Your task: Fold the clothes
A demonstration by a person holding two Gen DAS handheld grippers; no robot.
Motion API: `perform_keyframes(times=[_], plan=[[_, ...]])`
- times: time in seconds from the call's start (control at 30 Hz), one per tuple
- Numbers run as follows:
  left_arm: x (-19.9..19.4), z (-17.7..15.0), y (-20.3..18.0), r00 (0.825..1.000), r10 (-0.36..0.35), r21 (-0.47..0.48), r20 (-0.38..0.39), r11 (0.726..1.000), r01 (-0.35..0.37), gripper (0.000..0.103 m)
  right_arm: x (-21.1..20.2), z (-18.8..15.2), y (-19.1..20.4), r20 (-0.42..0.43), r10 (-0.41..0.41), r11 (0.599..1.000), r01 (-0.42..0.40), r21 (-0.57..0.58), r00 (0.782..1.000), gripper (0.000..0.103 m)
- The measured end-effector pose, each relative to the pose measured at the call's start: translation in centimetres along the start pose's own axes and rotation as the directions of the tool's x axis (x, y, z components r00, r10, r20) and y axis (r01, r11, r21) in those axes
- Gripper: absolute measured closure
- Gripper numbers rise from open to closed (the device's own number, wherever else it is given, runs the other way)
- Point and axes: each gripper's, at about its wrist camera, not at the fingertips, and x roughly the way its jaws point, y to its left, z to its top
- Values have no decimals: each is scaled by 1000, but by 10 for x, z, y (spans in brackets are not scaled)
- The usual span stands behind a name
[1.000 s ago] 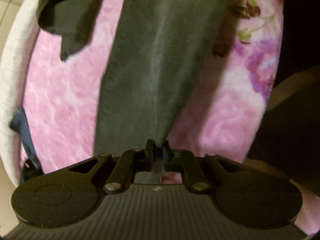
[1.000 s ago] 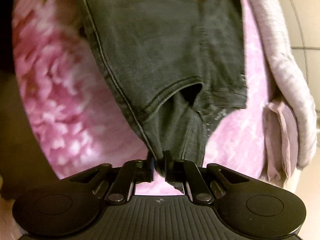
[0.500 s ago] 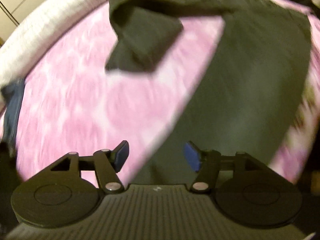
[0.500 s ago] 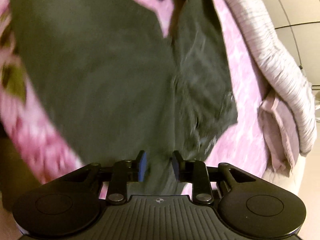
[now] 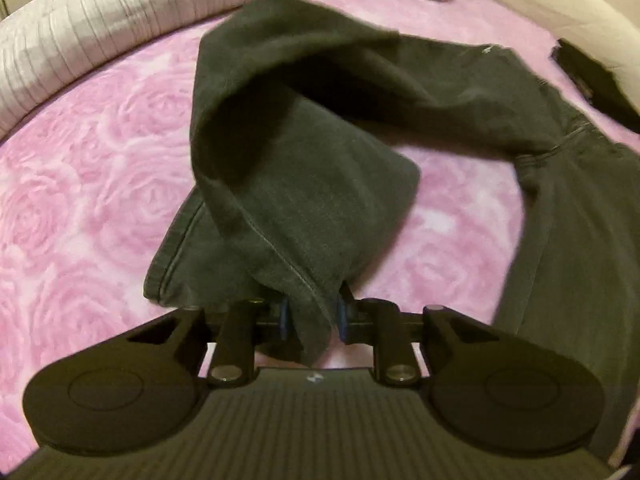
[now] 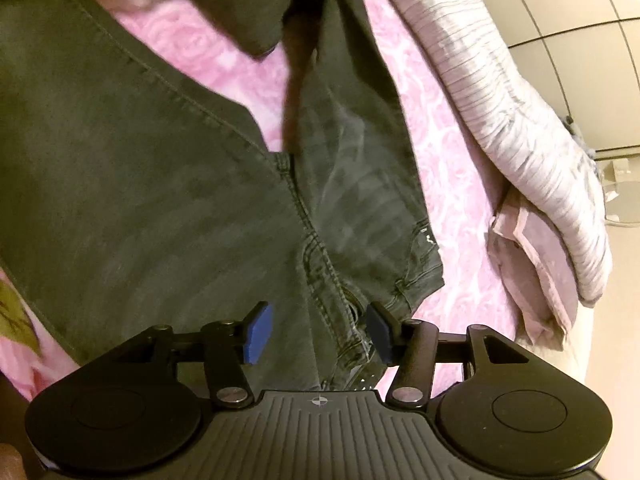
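Dark grey jeans [image 5: 304,184] lie on a pink rose-patterned blanket [image 5: 80,200], one leg doubled back and twisted. My left gripper [image 5: 310,314] has its jaws closing on that leg's hem, and the blue pads press the cloth from both sides. In the right wrist view the jeans [image 6: 160,184] spread flat with the fly and waistband [image 6: 340,280] nearest me. Above the waistband my right gripper [image 6: 318,330] has its jaws opening; the pads stand apart and touch nothing.
A rolled striped grey-white duvet [image 5: 100,32] borders the blanket's far side. A folded pale pink cloth [image 6: 532,272] lies beside the duvet [image 6: 520,128]. A dark flat object [image 5: 592,80] sits at the far right. Tiled floor [image 6: 580,20] shows beyond.
My left gripper let go of the stretched leg, swung across the blanket and closed on the other leg's hem. My right gripper released the waist, rose and opened; the jeans now lie down.
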Motion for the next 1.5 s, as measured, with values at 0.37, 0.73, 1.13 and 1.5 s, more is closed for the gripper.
perform_keyframes(times=[0.37, 0.73, 1.13, 1.5], plan=[[-198, 22, 30, 976, 218, 354, -26, 915, -195, 93, 1, 35, 3, 123, 38, 999, -36, -17, 992, 49], [-97, 40, 116, 869, 436, 378, -235, 864, -331, 79, -4, 47, 9, 148, 38, 999, -36, -14, 988, 45], [-102, -69, 144, 867, 430, 170, -250, 901, -398, 54, 13, 58, 32, 85, 133, 991, -134, 5, 987, 41], [-45, -76, 130, 871, 477, 153, -117, 875, -459, 99, 22, 113, 28, 75, 97, 995, -96, -20, 992, 38]])
